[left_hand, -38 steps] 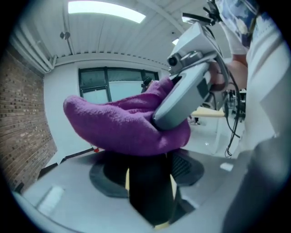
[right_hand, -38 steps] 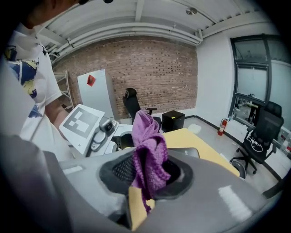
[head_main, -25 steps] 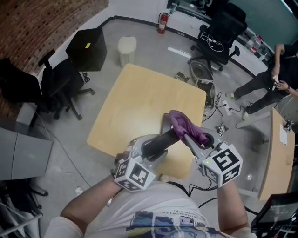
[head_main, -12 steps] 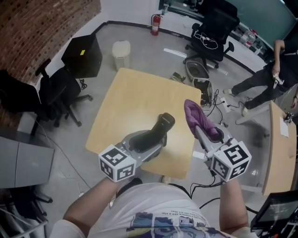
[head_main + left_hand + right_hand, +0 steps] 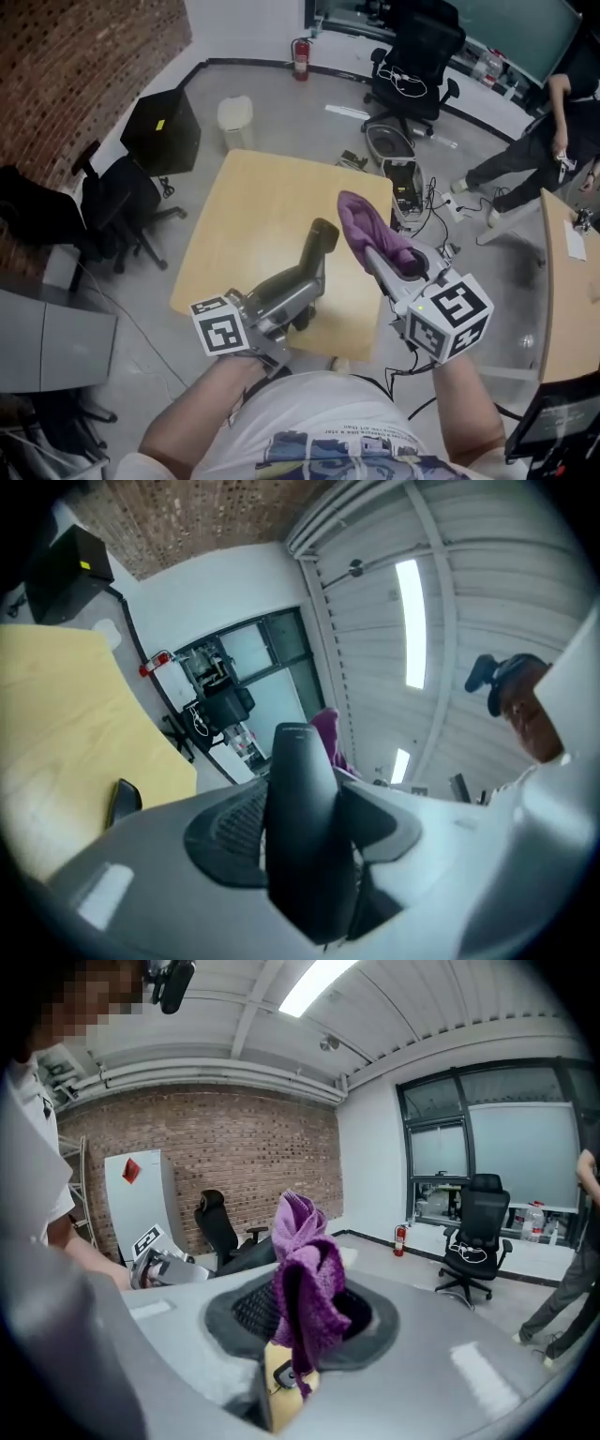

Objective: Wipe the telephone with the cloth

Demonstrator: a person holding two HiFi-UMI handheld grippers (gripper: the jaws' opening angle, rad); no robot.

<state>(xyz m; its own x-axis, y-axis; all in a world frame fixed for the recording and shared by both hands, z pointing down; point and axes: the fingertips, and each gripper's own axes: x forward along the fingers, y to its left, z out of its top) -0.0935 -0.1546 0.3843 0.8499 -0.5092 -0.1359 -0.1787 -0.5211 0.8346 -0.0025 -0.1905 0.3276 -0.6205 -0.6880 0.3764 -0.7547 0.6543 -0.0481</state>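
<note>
Grey concrete office floor with a brick wall at left, seen from above. Below the hands, a wooden table (image 5: 253, 216). Holds a black handset (image 5: 317, 244) clamped between the jaws of the left gripper (image 5: 302, 274), in the air over the table, far end tilted up. Grips a purple cloth (image 5: 361, 217) in the closed right gripper (image 5: 379, 259), bunched and standing upright just beside the handset's top end. Black chair (image 5: 120, 202) left of the table.
</note>
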